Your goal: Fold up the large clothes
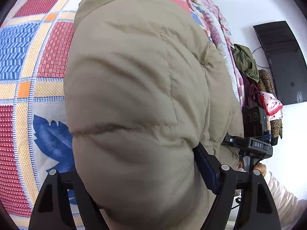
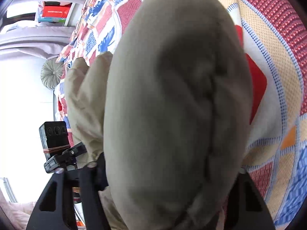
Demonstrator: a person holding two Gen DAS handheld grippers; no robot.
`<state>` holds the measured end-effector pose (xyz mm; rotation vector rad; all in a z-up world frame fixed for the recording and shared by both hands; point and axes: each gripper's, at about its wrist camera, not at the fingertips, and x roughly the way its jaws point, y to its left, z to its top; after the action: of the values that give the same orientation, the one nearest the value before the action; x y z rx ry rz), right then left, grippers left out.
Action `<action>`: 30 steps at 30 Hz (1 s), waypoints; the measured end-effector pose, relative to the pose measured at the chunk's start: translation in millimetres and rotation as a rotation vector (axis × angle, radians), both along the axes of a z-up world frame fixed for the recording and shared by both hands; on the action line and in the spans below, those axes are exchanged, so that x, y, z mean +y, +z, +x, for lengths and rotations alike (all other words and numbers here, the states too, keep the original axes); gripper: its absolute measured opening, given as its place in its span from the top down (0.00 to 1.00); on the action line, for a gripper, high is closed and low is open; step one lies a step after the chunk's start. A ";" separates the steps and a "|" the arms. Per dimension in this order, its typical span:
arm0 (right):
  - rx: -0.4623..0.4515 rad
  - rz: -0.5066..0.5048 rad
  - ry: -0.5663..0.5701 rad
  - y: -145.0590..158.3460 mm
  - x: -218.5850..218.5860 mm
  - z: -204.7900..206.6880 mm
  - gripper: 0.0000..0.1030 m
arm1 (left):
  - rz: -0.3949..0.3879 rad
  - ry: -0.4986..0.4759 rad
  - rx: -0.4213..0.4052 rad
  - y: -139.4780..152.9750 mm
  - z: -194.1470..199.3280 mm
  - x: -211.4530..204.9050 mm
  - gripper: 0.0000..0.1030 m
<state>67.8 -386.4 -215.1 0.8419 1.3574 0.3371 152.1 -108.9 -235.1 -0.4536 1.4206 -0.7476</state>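
Note:
A puffy khaki padded jacket [image 1: 134, 76] lies on a patterned bedspread [image 1: 28, 57] and fills most of both views. My left gripper [image 1: 138, 168] is closed on a thick bulge of it; the blue pad [image 1: 206, 170] of one finger presses into the fabric, and the other fingertip is hidden under the padding. My right gripper [image 2: 170, 164] clamps another fat fold of the jacket [image 2: 172, 95], which swells over both black fingers [image 2: 90, 187]. Each view shows the other gripper's body at its edge, the right gripper [image 1: 255, 132] and the left gripper [image 2: 57, 143], close beside the jacket.
The bedspread [image 2: 278, 76] has red, blue and orange squares. Crumpled bedding [image 1: 216, 30] and a heap of clothes [image 1: 255, 80] lie past the jacket, near a dark screen [image 1: 282, 61] on a white wall. A round cushion [image 2: 51, 74] and shelves [image 2: 53, 13] stand beyond the bed. A sleeve [image 1: 282, 195] shows.

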 end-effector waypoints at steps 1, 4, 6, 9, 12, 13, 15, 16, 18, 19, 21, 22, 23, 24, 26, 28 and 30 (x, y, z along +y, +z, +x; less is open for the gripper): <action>-0.004 -0.003 -0.002 4.3 2.4 -1.3 0.43 | -0.004 -0.006 -0.007 2.3 1.1 6.3 0.22; -0.012 -0.003 -0.013 12.4 10.6 -3.3 0.45 | -0.012 -0.015 -0.030 14.1 1.1 13.7 0.22; -0.019 0.006 -0.019 14.5 9.9 -7.3 0.46 | -0.018 -0.011 -0.040 20.0 1.1 21.9 0.22; -0.030 0.018 -0.026 17.9 24.6 -9.4 0.46 | -0.028 0.007 -0.052 28.8 1.0 37.1 0.22; -0.046 0.026 -0.019 24.5 38.6 -5.7 0.46 | -0.039 0.036 -0.064 37.1 0.9 58.5 0.22; -0.052 0.027 -0.015 25.6 44.5 -4.2 0.46 | -0.041 0.045 -0.068 39.9 2.8 65.8 0.22; -0.066 0.029 -0.003 25.3 55.3 0.6 0.46 | -0.044 0.065 -0.079 47.1 7.9 82.6 0.22; -0.074 0.032 0.005 28.2 60.0 4.8 0.46 | -0.045 0.074 -0.086 50.2 11.2 91.7 0.22; -0.089 0.035 0.022 32.4 68.3 11.7 0.46 | -0.044 0.097 -0.104 57.1 19.3 111.1 0.22; -0.099 0.037 0.033 34.5 74.9 18.5 0.46 | -0.042 0.109 -0.115 60.2 23.9 120.4 0.22; -0.115 0.041 0.051 37.5 88.6 33.9 0.46 | -0.033 0.136 -0.135 65.1 34.6 141.6 0.22; -0.122 0.043 0.059 38.0 96.3 41.1 0.46 | -0.028 0.150 -0.141 67.1 40.4 151.1 0.22; -0.127 0.045 0.067 35.3 103.1 49.9 0.46 | -0.022 0.168 -0.148 68.9 47.5 163.6 0.22; -0.133 0.047 0.077 30.2 109.0 62.5 0.46 | -0.016 0.180 -0.155 70.4 53.7 173.0 0.22; -0.140 0.051 0.095 23.7 123.1 79.4 0.46 | -0.004 0.209 -0.173 71.9 66.6 197.5 0.22; -0.154 0.053 0.114 20.3 140.8 98.6 0.46 | 0.004 0.236 -0.188 69.8 80.7 221.0 0.22; -0.165 0.054 0.126 14.6 149.6 109.9 0.46 | 0.015 0.254 -0.192 63.6 93.5 239.8 0.22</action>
<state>177.8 -236.8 -200.5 0.7576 1.2546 0.5320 245.6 130.9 -171.5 -0.5251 1.1626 -0.5589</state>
